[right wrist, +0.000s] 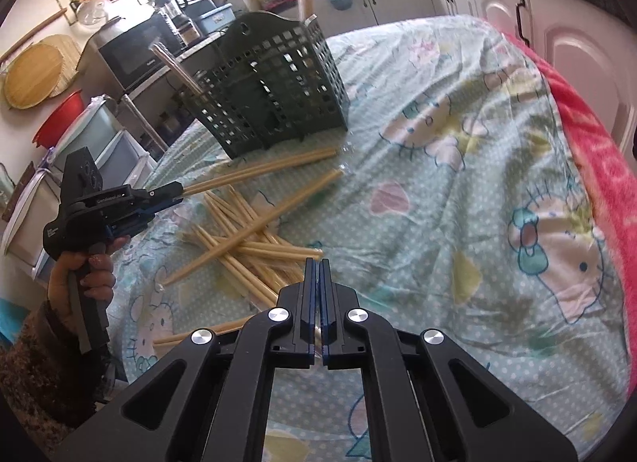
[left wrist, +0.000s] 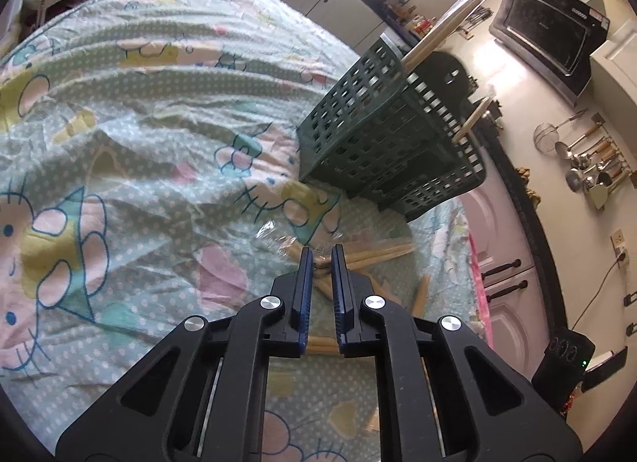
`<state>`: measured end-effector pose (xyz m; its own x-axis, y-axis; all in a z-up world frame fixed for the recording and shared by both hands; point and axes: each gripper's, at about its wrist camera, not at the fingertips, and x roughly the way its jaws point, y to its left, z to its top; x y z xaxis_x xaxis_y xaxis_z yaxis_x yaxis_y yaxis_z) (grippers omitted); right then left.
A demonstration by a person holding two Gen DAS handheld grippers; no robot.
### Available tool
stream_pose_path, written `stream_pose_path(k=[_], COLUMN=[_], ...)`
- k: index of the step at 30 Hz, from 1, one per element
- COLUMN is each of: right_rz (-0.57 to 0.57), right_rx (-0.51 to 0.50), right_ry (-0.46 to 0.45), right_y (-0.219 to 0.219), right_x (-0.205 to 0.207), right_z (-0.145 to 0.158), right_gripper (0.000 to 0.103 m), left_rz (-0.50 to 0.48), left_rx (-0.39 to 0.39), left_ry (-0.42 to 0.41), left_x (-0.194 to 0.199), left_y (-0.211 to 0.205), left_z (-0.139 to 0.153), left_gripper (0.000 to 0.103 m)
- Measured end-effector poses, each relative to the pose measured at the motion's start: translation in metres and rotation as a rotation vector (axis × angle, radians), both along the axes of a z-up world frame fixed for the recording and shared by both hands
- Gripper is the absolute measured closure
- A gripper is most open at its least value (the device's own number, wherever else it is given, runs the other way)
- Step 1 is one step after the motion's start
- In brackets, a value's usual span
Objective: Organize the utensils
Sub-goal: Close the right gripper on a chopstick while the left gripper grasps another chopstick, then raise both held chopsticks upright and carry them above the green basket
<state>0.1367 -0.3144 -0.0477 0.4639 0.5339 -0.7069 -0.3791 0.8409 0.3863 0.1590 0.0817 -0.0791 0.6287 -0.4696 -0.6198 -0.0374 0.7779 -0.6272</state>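
Note:
A dark green slotted utensil basket (right wrist: 274, 87) stands on the table with wrapped chopstick pairs (right wrist: 175, 63) sticking out of it; it also shows in the left wrist view (left wrist: 390, 143). A loose pile of wooden chopsticks (right wrist: 247, 239) lies in front of it. My left gripper (right wrist: 179, 193) is shut on a wrapped chopstick pair (right wrist: 262, 169) that points toward the basket; in its own view (left wrist: 320, 251) the jaws stand slightly apart over chopsticks (left wrist: 378, 255). My right gripper (right wrist: 317, 263) is shut just above the pile's near edge, with something pale between its jaws that I cannot identify.
A cartoon-print cloth under clear plastic (right wrist: 458, 191) covers the table, with a pink cloth (right wrist: 597, 151) at the right edge. Kitchen cabinets (right wrist: 577, 36), a microwave (right wrist: 131, 51) and hanging ladles (left wrist: 589, 163) surround the table.

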Motion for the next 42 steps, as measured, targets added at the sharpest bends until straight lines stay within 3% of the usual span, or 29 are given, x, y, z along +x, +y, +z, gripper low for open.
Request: stream_pose_path(k=[14,28,42], right_rz=[0.137,0.321,0.295], right_rx=[0.034,0.023,0.039], right_ry=[-0.147,-0.331,-0.452], right_y=[0.036,0.083,0.079], right_x=[0.003,-0.009,0.001], right_z=[0.072,0.153,0.203], right_gripper=[0.102,0.102,0.102], left_rz=[-0.054,-0.148,-0.182], left_rx=[0.024,0.080,0.113], left_ry=[-0.183,-0.288,-0.397], left_x=[-0.013,-0.018,-0.021], left_y=[-0.016,-0.039,-0.046], left_z=[0.070,0.120,0.171], left_gripper=[0.100,0.100,0.100])
